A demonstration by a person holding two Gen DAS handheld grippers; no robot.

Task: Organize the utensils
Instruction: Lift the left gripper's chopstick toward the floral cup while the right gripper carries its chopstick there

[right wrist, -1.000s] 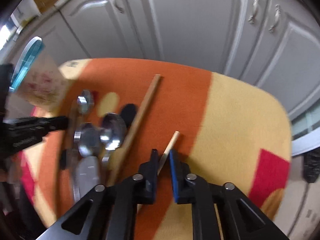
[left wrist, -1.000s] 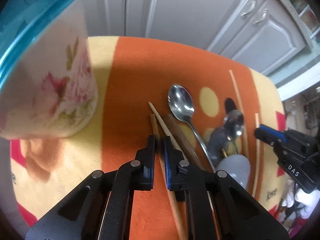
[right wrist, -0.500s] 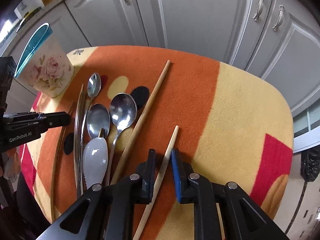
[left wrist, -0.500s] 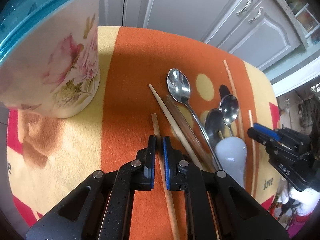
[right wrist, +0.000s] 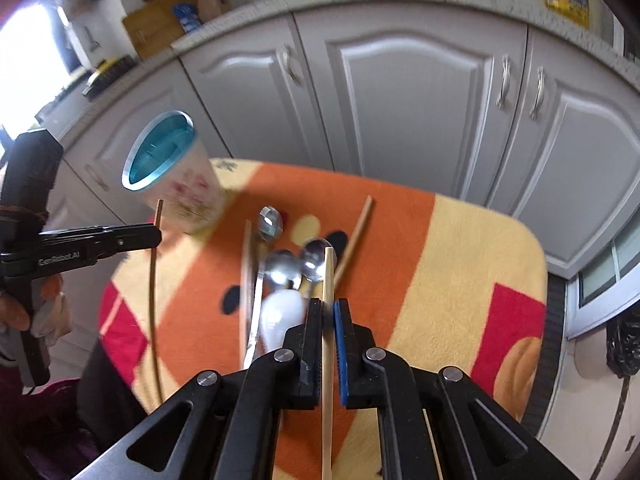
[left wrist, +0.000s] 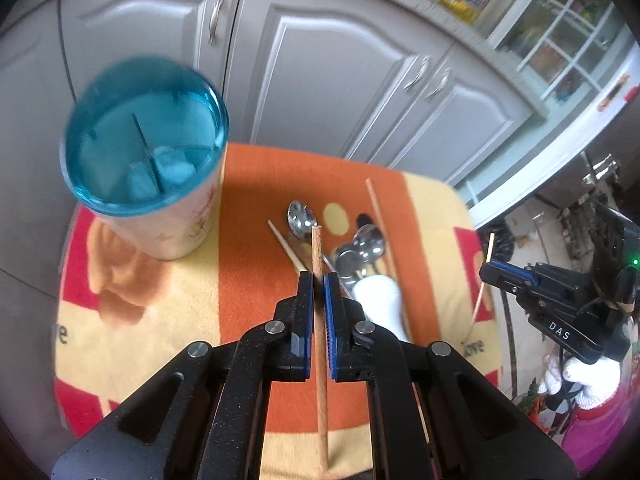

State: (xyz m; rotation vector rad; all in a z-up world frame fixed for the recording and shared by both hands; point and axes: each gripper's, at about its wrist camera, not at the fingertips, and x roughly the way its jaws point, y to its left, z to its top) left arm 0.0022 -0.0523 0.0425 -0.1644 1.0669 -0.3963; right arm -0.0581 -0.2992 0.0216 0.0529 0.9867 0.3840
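Two chopsticks are held clear of the cloth: a round reddish-brown wooden chopstick (left wrist: 318,280) is pinched between the blue-padded jaws of the left gripper (left wrist: 319,280), which have just been closing on it, and a pale square-section bamboo chopstick (right wrist: 329,280) is pinched in the right gripper (right wrist: 328,307). On the orange, yellow and red fleece cloth (left wrist: 256,240) lie two more chopsticks, one pale (left wrist: 286,246) and one reddish (left wrist: 378,216), three steel spoons clustered together (left wrist: 362,250), and one white ceramic spoon (left wrist: 378,300). One cream floral utensil holder with a translucent blue rim and inner divider (left wrist: 146,160) stands at the cloth's far left corner. Grey panelled cabinet doors (left wrist: 340,80) close the background. Compared with the frames a second ago, both chopsticks have left the cloth, both grippers have risen, and the holder's open top is now seen from above.
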